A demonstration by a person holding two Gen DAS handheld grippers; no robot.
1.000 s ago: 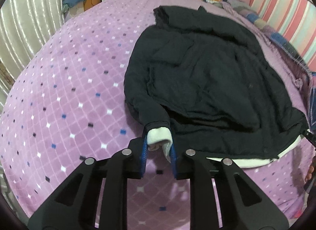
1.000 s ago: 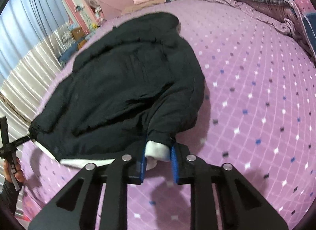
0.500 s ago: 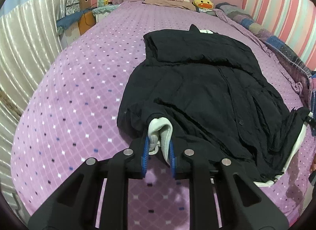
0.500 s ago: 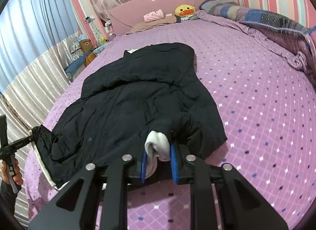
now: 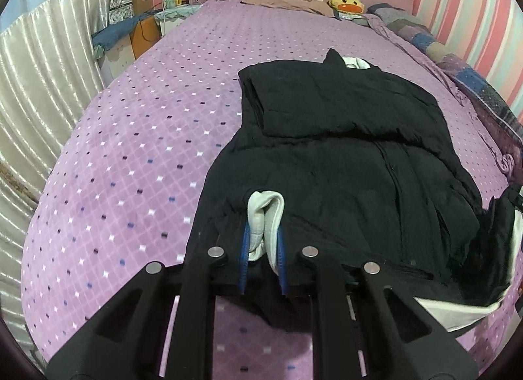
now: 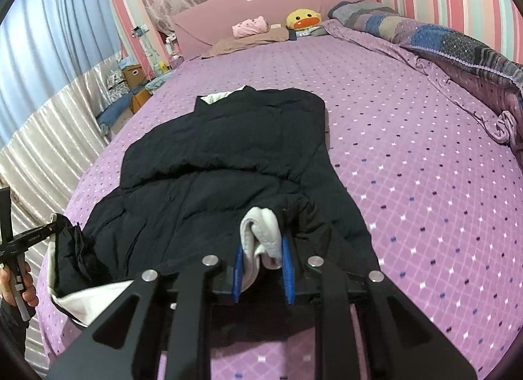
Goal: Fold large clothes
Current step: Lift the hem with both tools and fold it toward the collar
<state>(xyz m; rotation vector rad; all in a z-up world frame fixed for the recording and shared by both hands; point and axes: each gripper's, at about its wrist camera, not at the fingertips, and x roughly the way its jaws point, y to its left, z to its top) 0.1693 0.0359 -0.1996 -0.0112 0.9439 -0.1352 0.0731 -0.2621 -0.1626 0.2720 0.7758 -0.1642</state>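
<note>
left gripper just closing, clamps white cuff; right gripper pinches other cuff. black jacket mid-bed, hem lifted; purple bedspread bare both sides.

black padded jacket flat on purple bed, white lining, hem corners lifted, top folded over.

One black jacket, two claws, one duck plush, one bed

Soft, even indoor light; sharp focus; strong fisheye bending with dark corners; faint shadows beside the puffy black jacket.
</note>
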